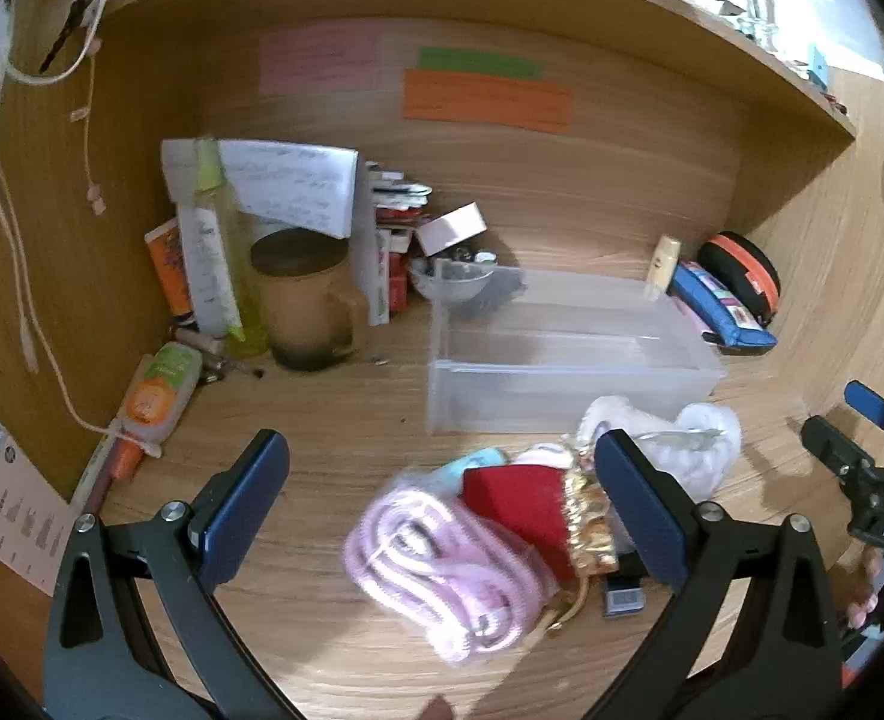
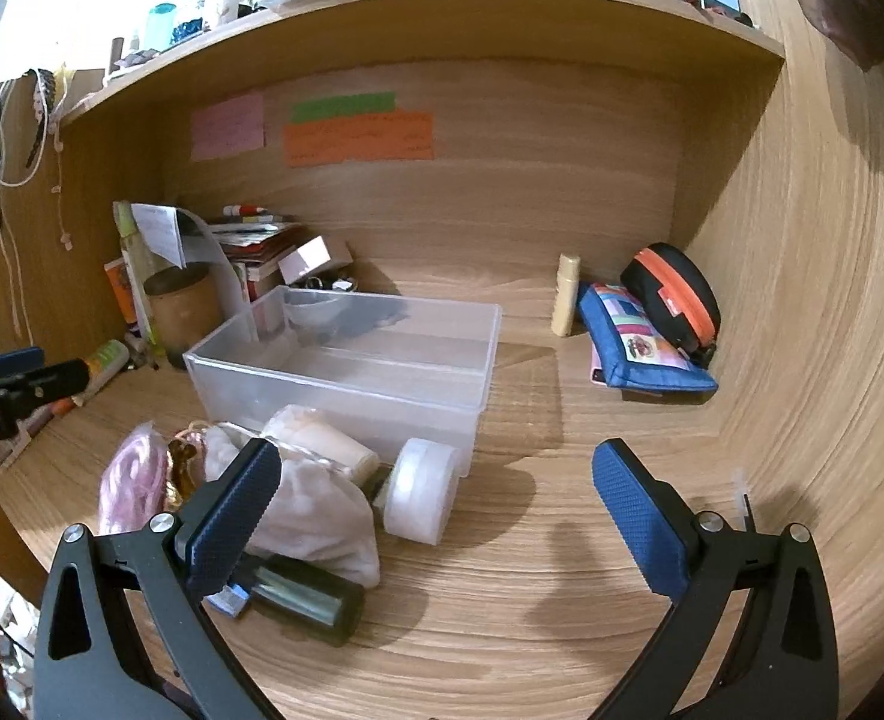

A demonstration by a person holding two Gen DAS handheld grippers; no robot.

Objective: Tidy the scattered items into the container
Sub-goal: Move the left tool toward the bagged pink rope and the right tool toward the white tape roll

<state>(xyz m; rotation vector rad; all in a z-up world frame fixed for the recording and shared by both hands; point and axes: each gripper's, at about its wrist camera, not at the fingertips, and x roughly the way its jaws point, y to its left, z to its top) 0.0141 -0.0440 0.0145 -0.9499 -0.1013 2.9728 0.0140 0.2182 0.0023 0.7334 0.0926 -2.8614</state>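
- Your left gripper (image 1: pixel 442 498) hangs with its jaws spread wide, grasping nothing; the pink cable bundle (image 1: pixel 442 564) and red pouch (image 1: pixel 526 510) lie on the desk between its fingers.
- Your right gripper (image 2: pixel 435 516) is likewise released and empty, over bare wood beside the pile.
- The clear container (image 2: pixel 351 360) stands empty mid-desk.
- Just in front of it lie the white cloth bag (image 2: pixel 315 510), round white jar (image 2: pixel 420 495) and dark bottle (image 2: pixel 303 594).
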